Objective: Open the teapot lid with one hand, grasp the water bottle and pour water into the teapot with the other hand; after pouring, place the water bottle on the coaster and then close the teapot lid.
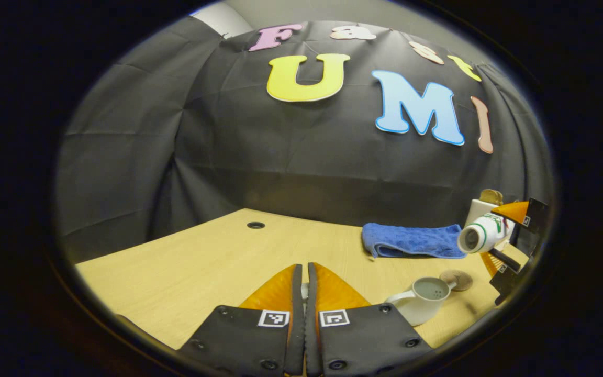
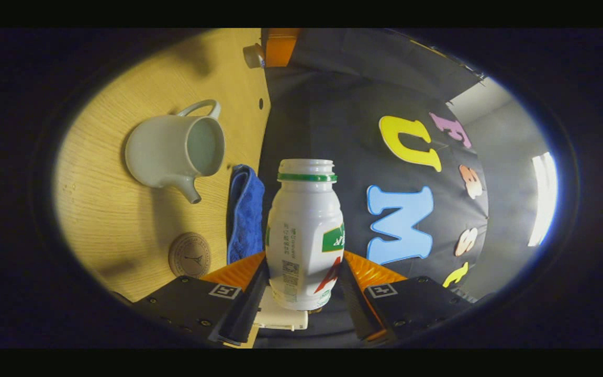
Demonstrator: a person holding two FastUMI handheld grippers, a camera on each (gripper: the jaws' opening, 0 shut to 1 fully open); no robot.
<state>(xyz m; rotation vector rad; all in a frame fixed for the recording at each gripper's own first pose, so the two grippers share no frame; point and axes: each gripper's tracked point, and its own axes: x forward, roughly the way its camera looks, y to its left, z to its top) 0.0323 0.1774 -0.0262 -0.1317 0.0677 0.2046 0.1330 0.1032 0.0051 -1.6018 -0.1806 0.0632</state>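
Coaster (image 1: 456,280) btwn teapot (image 1: 421,299) & towel (image 1: 411,241)

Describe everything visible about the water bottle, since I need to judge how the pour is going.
The small white plastic water bottle has a green ring below its threaded neck, a printed label with green and red patches, and no cap; its mouth is open. The right gripper holds its lower body, with a finger pressing on each side. In the left gripper view the bottle is tipped on its side in the air, mouth first, above and beyond the open white ceramic teapot. No water stream can be made out.
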